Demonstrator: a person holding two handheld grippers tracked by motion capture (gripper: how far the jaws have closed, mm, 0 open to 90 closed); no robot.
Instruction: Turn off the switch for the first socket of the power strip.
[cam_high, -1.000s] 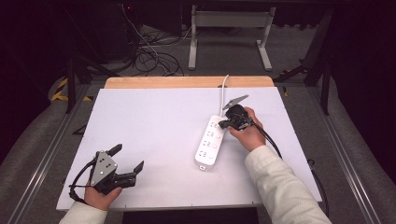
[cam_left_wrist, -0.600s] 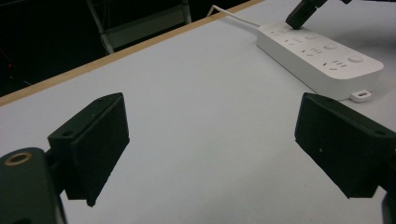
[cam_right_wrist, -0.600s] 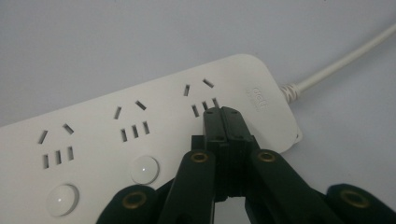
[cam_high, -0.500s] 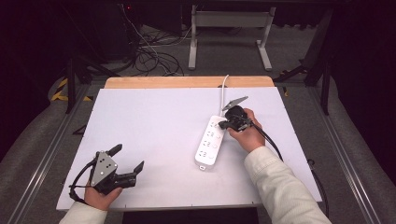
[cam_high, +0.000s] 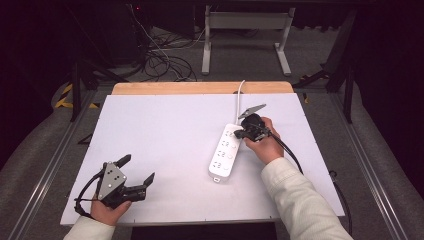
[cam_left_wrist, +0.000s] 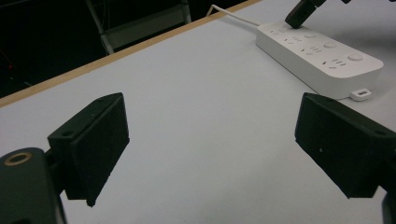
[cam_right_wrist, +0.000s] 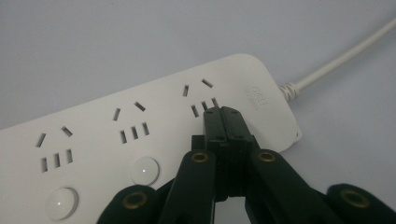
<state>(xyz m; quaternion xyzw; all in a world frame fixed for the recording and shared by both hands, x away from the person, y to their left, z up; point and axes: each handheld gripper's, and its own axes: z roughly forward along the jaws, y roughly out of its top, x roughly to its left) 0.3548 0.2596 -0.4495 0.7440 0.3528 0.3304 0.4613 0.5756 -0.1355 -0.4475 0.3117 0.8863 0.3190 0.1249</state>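
Observation:
A white power strip (cam_high: 226, 152) lies lengthwise at the table's middle right, and its white cord (cam_high: 240, 97) runs off the far edge. My right gripper (cam_high: 240, 133) is shut with nothing between its jaws. In the right gripper view its joined tips (cam_right_wrist: 222, 112) rest on the power strip (cam_right_wrist: 116, 144) beside the end socket nearest the cord (cam_right_wrist: 341, 58). Two round buttons (cam_right_wrist: 145, 170) show beside the other sockets. My left gripper (cam_high: 137, 169) is held open near the front left corner, far from the strip. Between its wide jaws (cam_left_wrist: 210, 149) there is only table, with the power strip (cam_left_wrist: 322, 58) farther off.
The white table top (cam_high: 165, 130) has a wooden strip (cam_high: 200, 88) along its far edge. Beyond it, tangled cables (cam_high: 160, 62) and a metal stand (cam_high: 245, 40) sit on the floor. Metal rails (cam_high: 42, 170) run along both sides of the table.

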